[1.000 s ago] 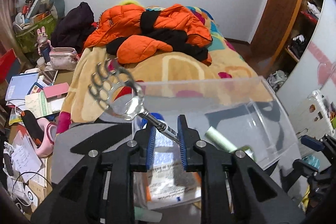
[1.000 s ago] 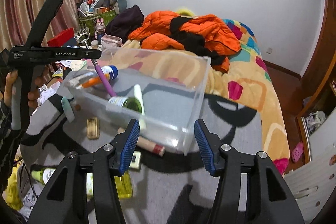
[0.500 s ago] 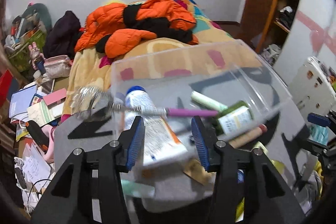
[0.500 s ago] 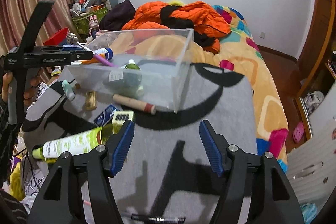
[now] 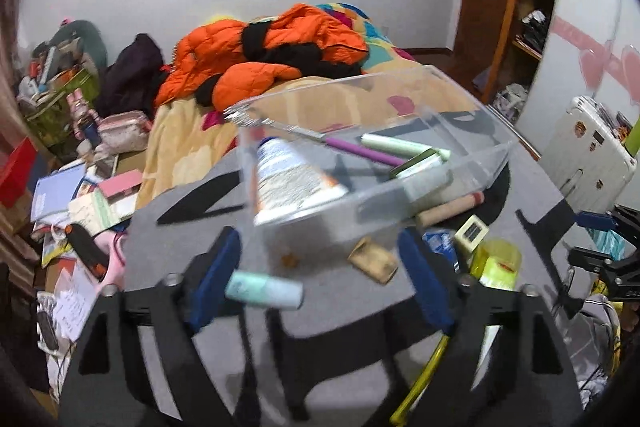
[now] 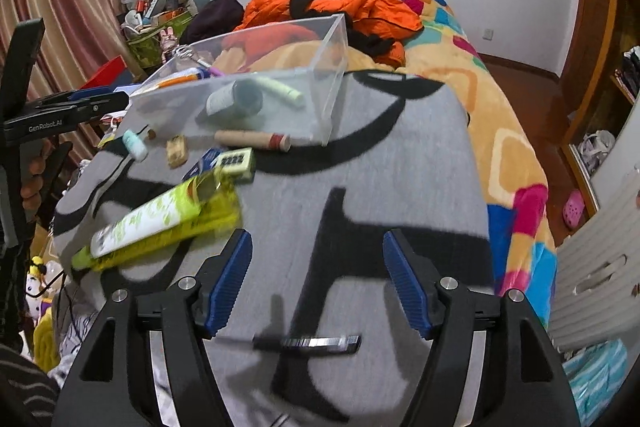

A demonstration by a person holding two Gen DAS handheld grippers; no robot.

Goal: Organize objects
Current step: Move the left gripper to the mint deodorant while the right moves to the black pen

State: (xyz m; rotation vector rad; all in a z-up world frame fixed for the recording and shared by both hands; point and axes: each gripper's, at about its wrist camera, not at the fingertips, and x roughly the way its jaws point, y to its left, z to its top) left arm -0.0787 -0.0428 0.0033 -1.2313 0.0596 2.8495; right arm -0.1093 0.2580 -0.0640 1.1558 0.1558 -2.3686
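A clear plastic box (image 5: 400, 163) (image 6: 256, 95) stands on the grey blanket. It holds a white tube (image 5: 288, 183), a purple-handled back scratcher (image 5: 352, 147), a pale green stick and a jar. My left gripper (image 5: 316, 251) hangs just before the box, its jaws opening wide and gripping nothing. A mint tube (image 5: 264, 291) lies on the blanket by its left finger. My right gripper (image 6: 318, 243) is further back over bare blanket, jaws opening, nothing between the pads. A black and silver stick (image 6: 308, 343) lies under it.
Loose on the blanket in front of the box are a yellow-green bottle (image 6: 160, 223), a small clock (image 6: 236, 161), a brown roll (image 6: 252, 139) and a tan block (image 5: 374, 261). An orange jacket (image 5: 272, 55) is piled on the bed behind. Clutter fills the floor at left.
My left gripper let go of the back scratcher, which now lies in the box, opened wide and drew back. My right gripper also backed away from the box and opened a little more.
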